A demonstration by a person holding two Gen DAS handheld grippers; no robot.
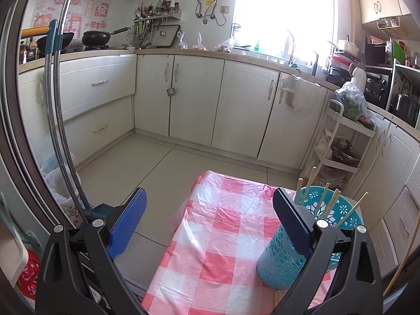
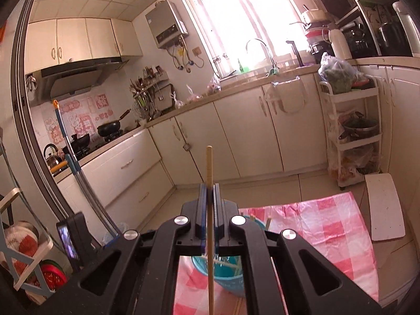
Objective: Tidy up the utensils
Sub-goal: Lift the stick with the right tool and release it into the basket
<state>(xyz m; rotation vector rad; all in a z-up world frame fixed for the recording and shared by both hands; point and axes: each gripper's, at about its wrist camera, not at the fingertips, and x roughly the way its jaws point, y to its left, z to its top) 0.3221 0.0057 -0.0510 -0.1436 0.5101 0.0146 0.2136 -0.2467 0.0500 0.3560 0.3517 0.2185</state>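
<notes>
Right gripper [image 2: 209, 191] clenched on single pale wooden chopstick [image 2: 209, 162], held upright above teal cutout holder [image 1: 286, 257] on pink checked tablecloth [image 1: 223, 236]. More chopsticks [image 1: 331, 203] lean inside holder. Left gripper [image 1: 210, 220] released, empty, beside holder.

holder [image 1: 286, 262] on table [image 1: 218, 236], right side | chopsticks [image 1: 329, 204] in holder | cabinets [image 1: 197, 97] behind table

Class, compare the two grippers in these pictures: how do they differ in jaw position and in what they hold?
The left gripper has its jaws spread wide; the right gripper has its jaws pressed together. The left gripper holds nothing, standing beside the teal holder; the right gripper clamps one upright chopstick above that holder. Both share the same black frame and blue pads.
</notes>
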